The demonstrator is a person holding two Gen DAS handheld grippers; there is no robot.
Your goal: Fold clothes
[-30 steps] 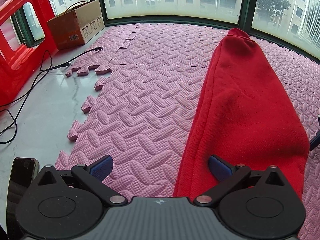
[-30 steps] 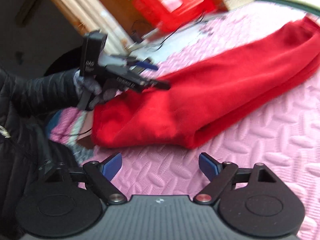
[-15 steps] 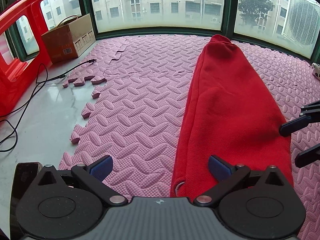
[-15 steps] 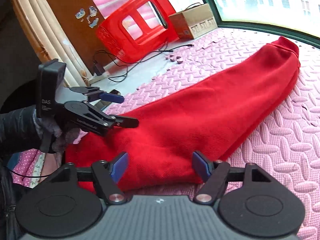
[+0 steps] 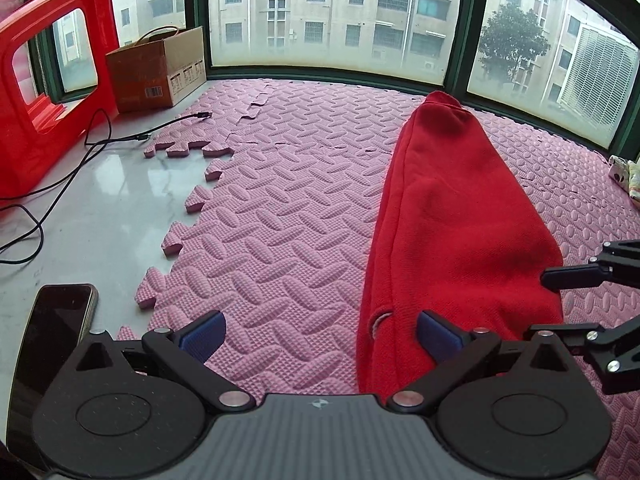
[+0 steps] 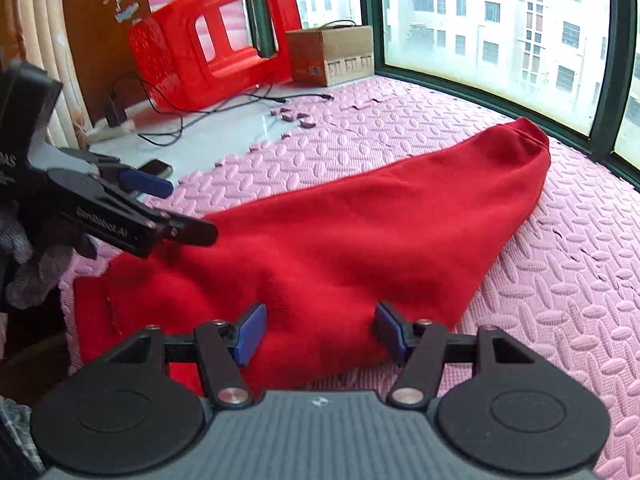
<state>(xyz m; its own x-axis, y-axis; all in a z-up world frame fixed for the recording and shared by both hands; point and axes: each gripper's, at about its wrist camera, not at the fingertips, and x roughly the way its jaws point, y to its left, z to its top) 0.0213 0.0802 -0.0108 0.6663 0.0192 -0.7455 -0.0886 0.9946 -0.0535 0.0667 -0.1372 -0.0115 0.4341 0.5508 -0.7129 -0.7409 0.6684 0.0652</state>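
Pink foam puzzle mat [image 5: 280, 216] covers most of the floor by a big window, with a red plastic chair [image 6: 208, 44], a cardboard box [image 5: 160, 68] and a phone [image 5: 60, 320] off on the bare tile. The red garment [image 5: 452, 232] lies flat on the mat, folded lengthwise into a long tapered shape. Left gripper [image 5: 318, 334] is spread wide with nothing in it, right finger over the garment's near edge. Right gripper [image 6: 318, 334] is open too, straddling the near edge, not pinching it.

right claw [image 6: 318, 334] moved in over red garment [image 6: 360, 240] edge, jaws narrower
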